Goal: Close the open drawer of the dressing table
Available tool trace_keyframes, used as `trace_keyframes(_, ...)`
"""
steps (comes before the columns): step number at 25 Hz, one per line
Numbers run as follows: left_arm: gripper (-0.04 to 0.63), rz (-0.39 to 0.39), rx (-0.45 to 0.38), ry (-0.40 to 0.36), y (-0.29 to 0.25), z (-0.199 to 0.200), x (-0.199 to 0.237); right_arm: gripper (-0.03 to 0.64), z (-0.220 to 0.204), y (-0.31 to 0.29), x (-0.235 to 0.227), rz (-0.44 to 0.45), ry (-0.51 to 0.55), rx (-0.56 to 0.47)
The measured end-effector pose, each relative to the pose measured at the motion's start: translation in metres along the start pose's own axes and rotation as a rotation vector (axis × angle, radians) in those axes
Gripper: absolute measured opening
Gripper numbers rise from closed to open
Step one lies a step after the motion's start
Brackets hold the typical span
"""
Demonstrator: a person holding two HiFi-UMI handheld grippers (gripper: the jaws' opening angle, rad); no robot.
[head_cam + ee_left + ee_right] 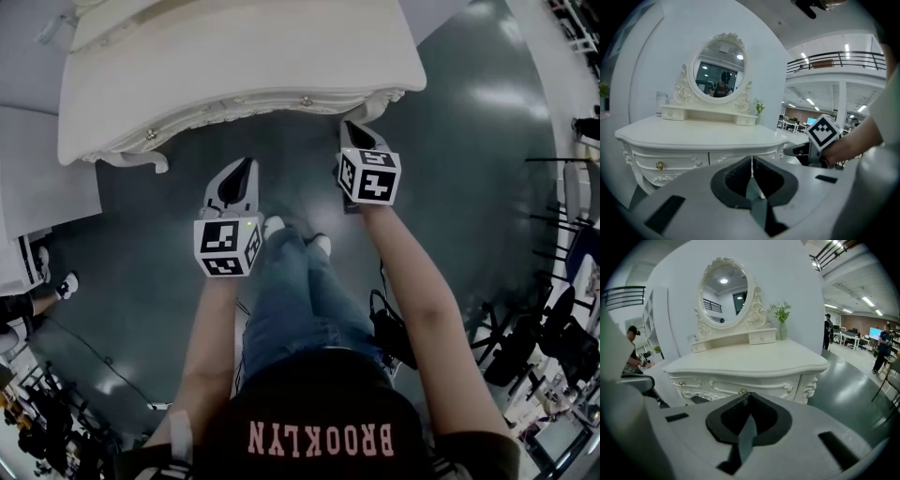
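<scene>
The white dressing table (234,56) stands in front of me, its drawer fronts (225,111) lying flush with its curved front. My left gripper (248,161) hangs a little short of that front, jaws shut on nothing. My right gripper (349,124) is close by the table's right corner, also shut and empty. In the left gripper view the left gripper (751,159) points at the table (693,133), with a gold drawer knob (659,165) at lower left. In the right gripper view the right gripper (747,395) points at a gold knob (742,391) on the table front (740,380).
An oval mirror (724,289) and a vase of flowers (782,326) stand on the table top. White furniture (37,187) sits at the left. Dark chairs (544,347) crowd the right. People stand far off at the right (881,352). Grey floor lies around my legs (300,291).
</scene>
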State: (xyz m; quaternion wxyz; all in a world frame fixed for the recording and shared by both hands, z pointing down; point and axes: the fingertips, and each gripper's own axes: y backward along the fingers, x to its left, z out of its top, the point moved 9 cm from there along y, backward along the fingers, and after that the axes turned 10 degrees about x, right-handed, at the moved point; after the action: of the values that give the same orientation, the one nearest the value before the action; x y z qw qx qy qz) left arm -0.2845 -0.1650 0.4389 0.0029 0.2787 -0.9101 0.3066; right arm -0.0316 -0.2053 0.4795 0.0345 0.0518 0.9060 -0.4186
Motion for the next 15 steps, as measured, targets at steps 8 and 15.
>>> trace_keyframes(8, 0.011, 0.074, -0.069, -0.011, 0.031, 0.008, -0.040, -0.002, -0.005, 0.065, -0.010, 0.101, 0.060, -0.095)
trace_keyframes(15, 0.011, 0.109, -0.136, -0.058, 0.057, 0.022, -0.068, -0.002, 0.000, 0.129, -0.002, 0.153, 0.166, -0.204)
